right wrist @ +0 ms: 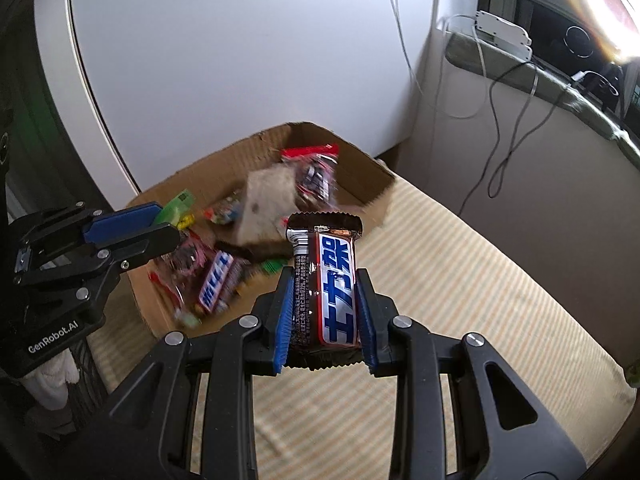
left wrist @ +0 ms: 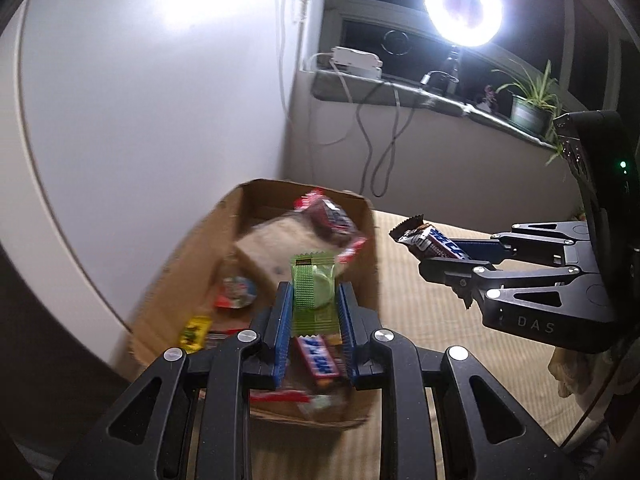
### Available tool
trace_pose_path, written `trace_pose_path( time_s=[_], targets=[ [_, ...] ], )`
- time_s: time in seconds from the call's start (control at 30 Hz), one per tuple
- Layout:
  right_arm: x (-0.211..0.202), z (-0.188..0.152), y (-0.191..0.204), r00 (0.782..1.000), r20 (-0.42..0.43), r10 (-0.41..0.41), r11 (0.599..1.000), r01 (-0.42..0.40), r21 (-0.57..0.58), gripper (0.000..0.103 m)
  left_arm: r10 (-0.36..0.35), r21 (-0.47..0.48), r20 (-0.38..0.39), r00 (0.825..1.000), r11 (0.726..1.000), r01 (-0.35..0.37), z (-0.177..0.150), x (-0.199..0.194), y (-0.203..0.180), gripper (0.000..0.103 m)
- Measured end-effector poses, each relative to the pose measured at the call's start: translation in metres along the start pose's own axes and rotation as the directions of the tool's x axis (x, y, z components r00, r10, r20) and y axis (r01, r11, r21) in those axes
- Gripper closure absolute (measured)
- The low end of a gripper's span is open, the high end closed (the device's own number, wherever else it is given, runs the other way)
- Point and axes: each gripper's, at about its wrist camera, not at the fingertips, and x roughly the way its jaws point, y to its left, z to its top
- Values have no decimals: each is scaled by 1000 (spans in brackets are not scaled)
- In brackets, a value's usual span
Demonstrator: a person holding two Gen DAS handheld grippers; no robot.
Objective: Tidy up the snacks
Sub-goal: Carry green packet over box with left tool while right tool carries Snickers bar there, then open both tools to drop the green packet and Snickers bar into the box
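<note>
I have the left gripper (left wrist: 313, 312) clamped on a green packet (left wrist: 312, 292) and the right gripper (right wrist: 325, 312) on a chocolate bar (right wrist: 326, 280), both near the cardboard box (right wrist: 168, 192); next I must lower and release them inside.

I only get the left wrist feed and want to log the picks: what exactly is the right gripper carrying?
Observer: The right gripper is shut on a brown chocolate bar with blue lettering on white.
Operator: Held at its tip?
Observer: No, the pads clamp its lower half; the top sticks out.
Operator: Is it over the cardboard box?
Observer: Its top edge overlaps the cardboard box rim in that view; the striped cloth lies under the rest.
</note>
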Motion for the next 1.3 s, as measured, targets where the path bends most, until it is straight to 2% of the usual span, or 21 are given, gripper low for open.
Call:
trace_pose_path(
  time_s=[0.4, 1.03, 1.13, 1.23, 1.3],
  targets=[
    [28, 21, 31, 999, -1, 33, 999, -33, 16, 73, 29, -9, -4, 1000, 1000, -29, 3, 5, 31, 82],
    [39, 26, 33, 999, -9, 33, 999, -33, 8, 73, 49, -13, -5, 999, 999, -49, 6, 9, 37, 81],
    [38, 27, 33, 1000, -4, 28, 1000, -28, 7, 70, 51, -11, -5, 999, 999, -51, 8, 9, 38, 81],
    [36, 29, 32, 1000, 6, 21, 1000, -21, 7, 55, 56, -11, -4, 998, 998, -56, 8, 9, 38, 77],
    [34, 30, 32, 1000, 16, 15, 1000, -15, 6, 55, 58, -9, -5, 998, 998, -58, 9, 9, 38, 76]
  ],
)
